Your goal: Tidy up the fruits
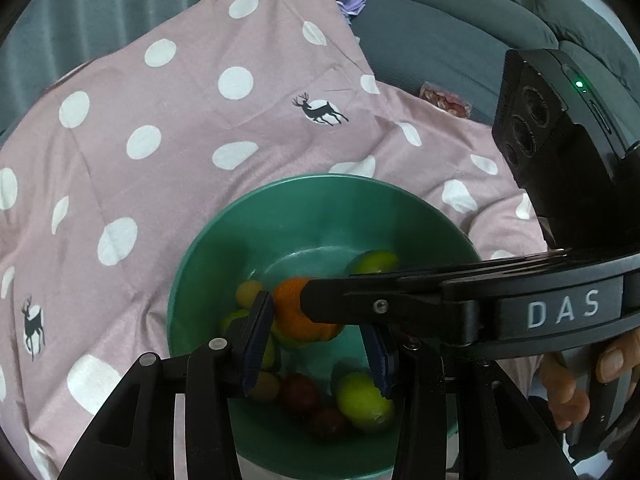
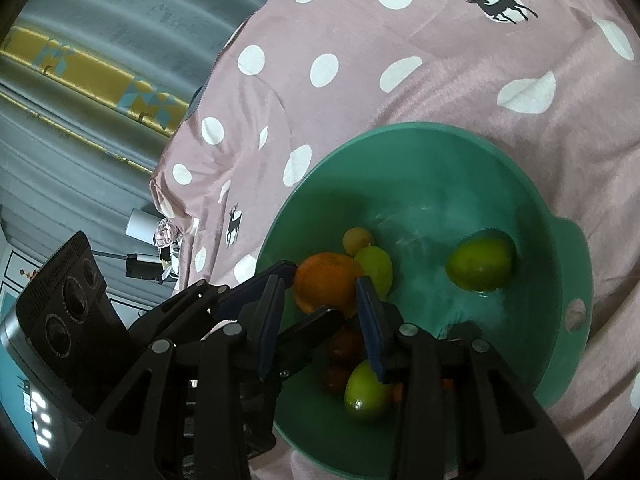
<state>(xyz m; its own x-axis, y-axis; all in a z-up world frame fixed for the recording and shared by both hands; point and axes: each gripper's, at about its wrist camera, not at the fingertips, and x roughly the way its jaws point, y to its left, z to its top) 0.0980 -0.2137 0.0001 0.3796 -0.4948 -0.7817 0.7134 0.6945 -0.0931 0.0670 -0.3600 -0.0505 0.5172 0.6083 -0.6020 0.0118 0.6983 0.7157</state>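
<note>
A green bowl sits on a pink dotted cloth and holds several fruits. An orange lies on top of yellow-green fruits. A lime lies apart at the bowl's far side, another lime near the front with dark red fruits. My left gripper is open over the bowl, its fingers either side of the orange. My right gripper is open too and reaches across from the right; its finger crosses in front of the orange.
The pink cloth with white dots and deer prints covers the surface around the bowl. A grey sofa lies behind. A grey curtain with a yellow band and small items on the floor are at the left.
</note>
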